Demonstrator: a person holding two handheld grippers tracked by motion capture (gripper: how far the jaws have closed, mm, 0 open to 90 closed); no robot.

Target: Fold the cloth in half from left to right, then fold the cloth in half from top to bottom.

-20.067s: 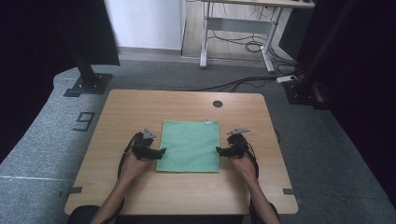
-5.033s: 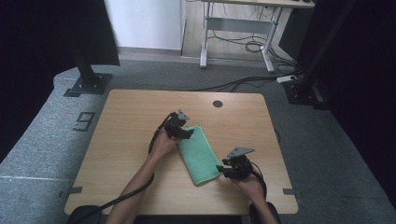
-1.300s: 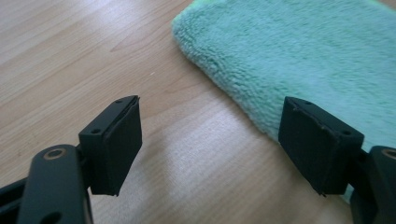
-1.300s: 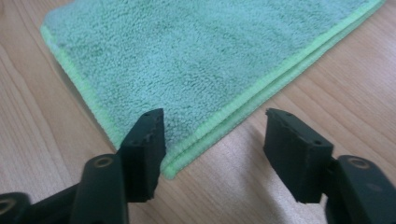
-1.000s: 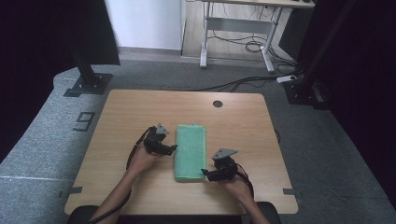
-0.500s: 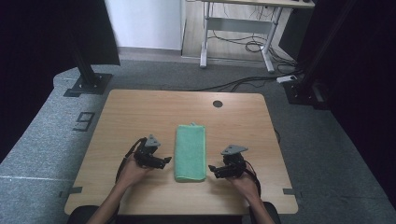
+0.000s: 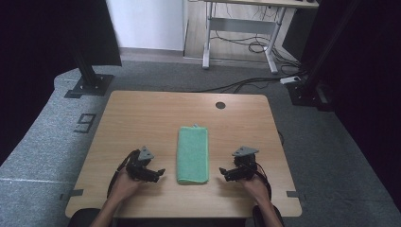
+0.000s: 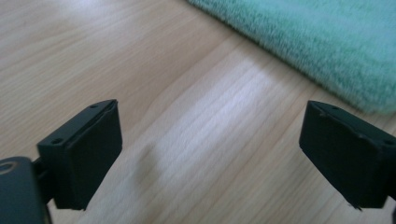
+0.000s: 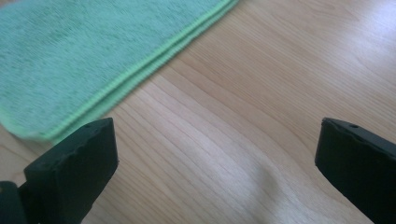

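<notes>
A green towel (image 7: 193, 154), folded into a long narrow strip, lies flat in the middle of the wooden table (image 7: 142, 118). My left gripper (image 7: 160, 173) rests near the front edge, a short way left of the towel, jaws wide and empty; they have just been opening. In the left gripper view the towel (image 8: 317, 42) lies ahead of the jaws at the upper right. My right gripper (image 7: 222, 172) sits right of the towel's near end, also open after widening, nothing between its jaws. The right gripper view shows the towel's layered edge (image 9: 93, 56) at upper left.
A round cable hole (image 7: 220, 105) sits near the table's far edge. Black stand bases (image 7: 87, 85) and cables (image 7: 246, 85) lie on the grey floor beyond the table. A second desk's legs (image 7: 208, 42) stand at the back.
Both grippers have drawn back from the towel, the left one leftward and toward the front edge, the right one rightward. The towel lies still.
</notes>
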